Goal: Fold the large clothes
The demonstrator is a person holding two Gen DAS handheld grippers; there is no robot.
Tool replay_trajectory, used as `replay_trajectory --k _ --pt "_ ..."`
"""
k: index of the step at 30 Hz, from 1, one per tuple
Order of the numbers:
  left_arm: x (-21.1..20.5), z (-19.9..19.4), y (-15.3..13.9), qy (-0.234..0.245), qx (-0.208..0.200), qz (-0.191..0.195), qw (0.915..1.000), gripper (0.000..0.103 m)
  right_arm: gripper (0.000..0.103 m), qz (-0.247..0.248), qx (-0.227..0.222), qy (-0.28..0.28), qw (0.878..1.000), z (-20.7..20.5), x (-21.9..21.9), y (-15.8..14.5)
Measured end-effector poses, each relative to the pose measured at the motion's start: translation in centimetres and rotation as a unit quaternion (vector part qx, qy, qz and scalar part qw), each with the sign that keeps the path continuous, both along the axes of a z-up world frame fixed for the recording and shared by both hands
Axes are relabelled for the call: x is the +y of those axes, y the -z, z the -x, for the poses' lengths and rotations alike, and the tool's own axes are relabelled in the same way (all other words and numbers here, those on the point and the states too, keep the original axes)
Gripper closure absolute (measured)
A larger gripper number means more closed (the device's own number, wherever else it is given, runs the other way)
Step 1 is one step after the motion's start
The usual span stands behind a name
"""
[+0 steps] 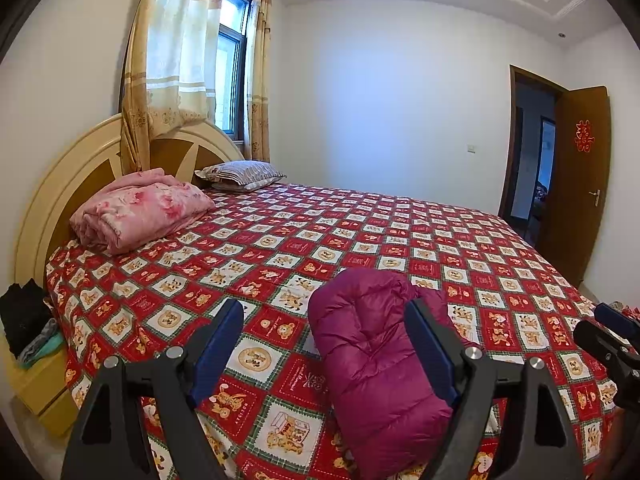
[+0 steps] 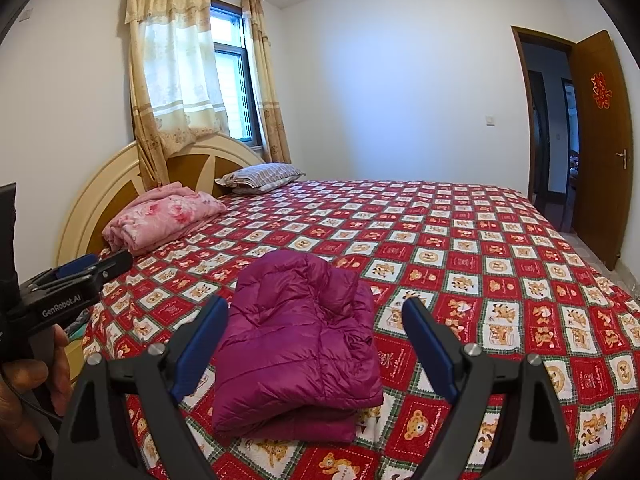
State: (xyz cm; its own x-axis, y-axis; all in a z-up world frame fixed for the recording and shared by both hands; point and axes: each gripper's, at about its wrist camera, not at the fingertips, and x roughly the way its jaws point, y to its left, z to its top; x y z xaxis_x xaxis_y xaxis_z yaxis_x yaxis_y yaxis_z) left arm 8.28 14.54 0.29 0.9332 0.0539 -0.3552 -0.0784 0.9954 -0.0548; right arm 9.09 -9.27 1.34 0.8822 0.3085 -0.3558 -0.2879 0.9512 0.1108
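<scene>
A magenta quilted down jacket [image 2: 298, 344] lies folded into a thick bundle near the front edge of the bed [image 2: 480, 240]. My right gripper [image 2: 316, 338] hovers over it, open, its blue pads spread either side of the bundle without touching. In the left wrist view the jacket [image 1: 372, 344] sits to the right of centre. My left gripper [image 1: 324, 338] is open, and its right finger [image 1: 430, 344] overlaps the jacket's edge in the picture. Nothing is held. The left gripper [image 2: 86, 266], with a hand on it, also shows at the left in the right wrist view.
The bed has a red checked cover with bear prints. A folded pink blanket [image 1: 140, 210] and a striped pillow [image 1: 244, 174] lie by the cream headboard [image 1: 60, 184]. Dark clothes [image 1: 24, 316] sit on a bedside cabinet at left. An open brown door [image 2: 600, 140] stands at right.
</scene>
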Motion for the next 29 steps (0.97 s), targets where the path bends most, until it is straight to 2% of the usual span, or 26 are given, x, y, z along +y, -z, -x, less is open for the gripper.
replay_trajectory --k 11,23,29 --pt "0.77 -0.24 0.76 0.006 0.019 0.002 0.9998 0.020 0.012 -0.001 0.000 0.000 1.000 0.00 0.13 0.03" --pt "0.36 -0.58 0.79 -0.012 0.018 -0.020 0.9996 0.020 0.012 0.001 0.003 -0.004 1.000 -0.23 0.18 0.17" --pt "0.07 -0.65 1.02 -0.003 0.018 -0.023 0.9996 0.020 0.012 0.001 0.005 -0.006 1.000 -0.18 -0.01 0.51"
